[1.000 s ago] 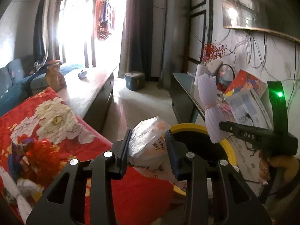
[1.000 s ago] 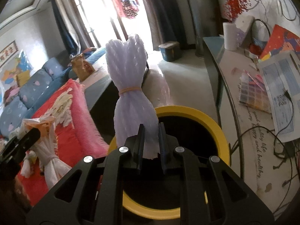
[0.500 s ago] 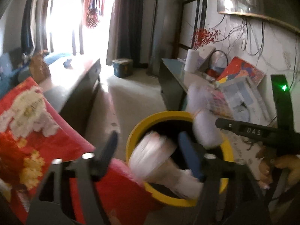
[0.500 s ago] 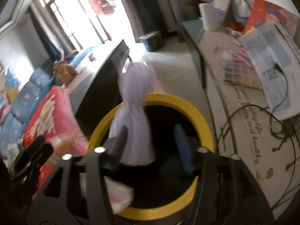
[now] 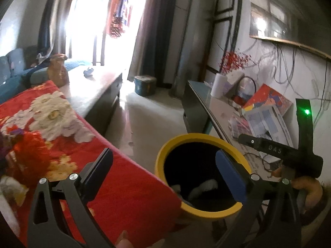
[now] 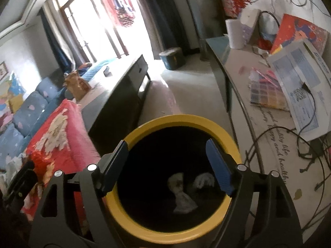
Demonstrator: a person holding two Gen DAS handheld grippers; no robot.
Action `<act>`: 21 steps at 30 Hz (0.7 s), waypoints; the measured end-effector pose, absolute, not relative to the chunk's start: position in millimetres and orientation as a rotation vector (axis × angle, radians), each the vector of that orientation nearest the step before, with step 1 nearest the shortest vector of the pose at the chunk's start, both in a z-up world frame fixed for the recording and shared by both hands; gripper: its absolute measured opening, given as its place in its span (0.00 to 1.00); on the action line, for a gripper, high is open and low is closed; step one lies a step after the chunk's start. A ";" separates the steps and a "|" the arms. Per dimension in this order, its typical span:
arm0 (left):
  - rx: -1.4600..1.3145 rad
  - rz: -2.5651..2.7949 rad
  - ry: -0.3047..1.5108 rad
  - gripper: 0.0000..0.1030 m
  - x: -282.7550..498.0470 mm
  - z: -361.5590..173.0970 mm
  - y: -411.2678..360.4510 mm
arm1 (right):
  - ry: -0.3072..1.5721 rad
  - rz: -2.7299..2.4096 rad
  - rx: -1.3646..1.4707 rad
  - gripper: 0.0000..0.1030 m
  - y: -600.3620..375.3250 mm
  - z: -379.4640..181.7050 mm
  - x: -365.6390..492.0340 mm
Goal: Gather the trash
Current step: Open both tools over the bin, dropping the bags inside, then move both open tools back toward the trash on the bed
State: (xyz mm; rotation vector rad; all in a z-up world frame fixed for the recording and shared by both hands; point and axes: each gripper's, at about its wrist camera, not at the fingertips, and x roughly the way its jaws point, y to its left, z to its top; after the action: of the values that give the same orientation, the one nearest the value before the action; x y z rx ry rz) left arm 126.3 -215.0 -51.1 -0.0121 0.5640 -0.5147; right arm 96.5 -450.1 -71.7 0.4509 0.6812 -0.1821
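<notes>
A yellow-rimmed bin (image 5: 186,139) (image 6: 178,118) with a dark inside stands between the bed and the glass table. Pale trash lies at its bottom: a white bag (image 6: 183,198) (image 5: 203,187) and a whitish foam net (image 6: 203,179). My left gripper (image 5: 165,172) hangs over the bin's left rim, its jaws still opening wide with nothing between them. My right gripper (image 6: 166,167) is above the bin's mouth, jaws also opening and empty. The right gripper's black body (image 5: 279,152) and the hand on it show at the right of the left wrist view.
A red flowered blanket (image 5: 62,144) (image 6: 55,144) covers the bed left of the bin. A glass table (image 6: 279,124) with papers, cables and a paper roll (image 6: 234,34) runs along the right. A dark low cabinet (image 6: 124,86) and a blue box (image 5: 144,84) stand farther back.
Both grippers opened over the bin. The white bag left the left gripper and the foam net left the right one; both now lie at the bin's bottom.
</notes>
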 end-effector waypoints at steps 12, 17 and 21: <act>-0.046 -0.427 0.477 0.94 107.6 -25.2 -166.4 | 0.623 -0.071 0.374 0.72 -404.3 -46.6 94.2; -0.068 -0.399 0.456 0.94 102.1 -17.5 -151.4 | 0.614 -0.032 0.332 0.73 -387.5 -40.0 93.1; -0.078 -0.377 0.439 0.94 98.0 -13.7 -141.9 | 0.609 -0.009 0.309 0.73 -377.2 -35.9 91.7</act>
State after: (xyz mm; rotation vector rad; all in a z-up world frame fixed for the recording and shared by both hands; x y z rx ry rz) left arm 98.0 -141.9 -13.7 -0.0782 0.4390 -0.3766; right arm 91.7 -377.2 -35.9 0.3089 0.6086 -0.0088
